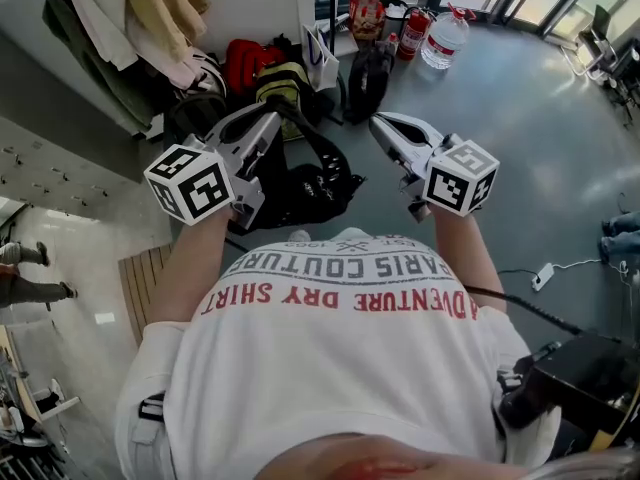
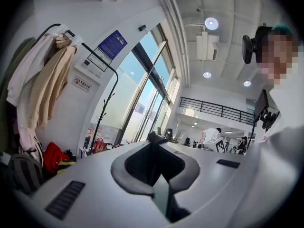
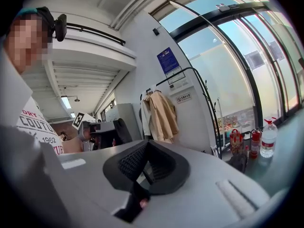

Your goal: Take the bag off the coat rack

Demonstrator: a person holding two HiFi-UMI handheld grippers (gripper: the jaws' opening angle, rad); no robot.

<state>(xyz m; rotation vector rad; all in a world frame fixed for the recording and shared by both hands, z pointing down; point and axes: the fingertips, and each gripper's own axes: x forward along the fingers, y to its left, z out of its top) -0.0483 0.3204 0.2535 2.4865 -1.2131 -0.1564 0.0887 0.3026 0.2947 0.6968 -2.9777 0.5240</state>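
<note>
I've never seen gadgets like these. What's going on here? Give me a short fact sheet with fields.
Who: a person holding a claw tool in each hand
Left claw: shut on the strap of a black bag, which hangs below it
Right claw: shut, holding nothing
Coat rack: by the wall, coats hanging on it; the bag is not on it
On the floor beyond: red backpack, fire extinguisher, water bottle
</note>
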